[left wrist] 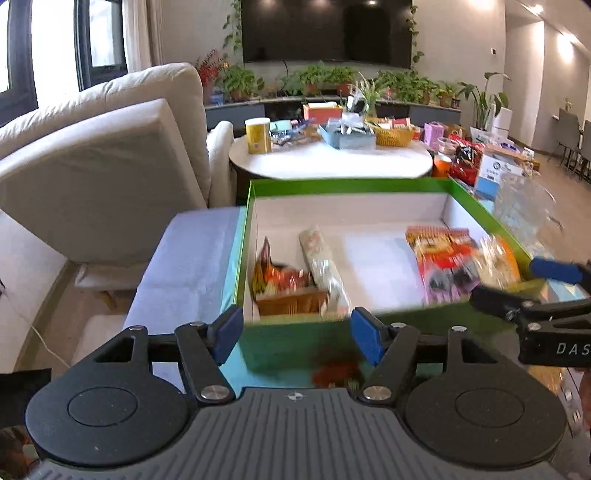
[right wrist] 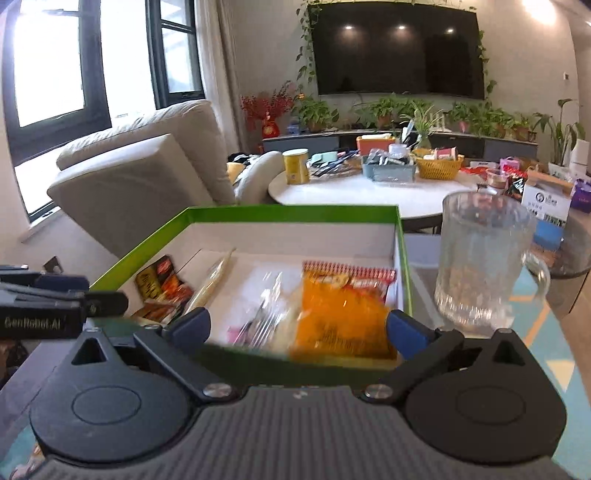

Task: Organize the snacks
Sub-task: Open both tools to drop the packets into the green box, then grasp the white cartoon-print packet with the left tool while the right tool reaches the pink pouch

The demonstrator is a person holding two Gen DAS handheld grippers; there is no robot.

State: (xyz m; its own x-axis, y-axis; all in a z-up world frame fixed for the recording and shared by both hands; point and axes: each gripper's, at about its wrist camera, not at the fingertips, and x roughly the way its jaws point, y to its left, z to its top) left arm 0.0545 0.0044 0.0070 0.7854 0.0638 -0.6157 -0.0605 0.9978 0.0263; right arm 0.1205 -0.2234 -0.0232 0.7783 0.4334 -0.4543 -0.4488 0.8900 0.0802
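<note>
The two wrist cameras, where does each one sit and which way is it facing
Left wrist: on the left hand-held gripper, looking over the green box toward the round table; its own jaws show, open, plus the right hand-held gripper.
Right wrist: on the right hand-held gripper, facing the box's right half and glass mug; the left hand-held gripper shows too.
Shared: box, table, TV.

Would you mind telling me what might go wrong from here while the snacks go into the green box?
1. The glass mug stands right beside the green box; a swing of the right tongs may knock it.
2. The left tongs and right tongs work close together and could collide.
</note>
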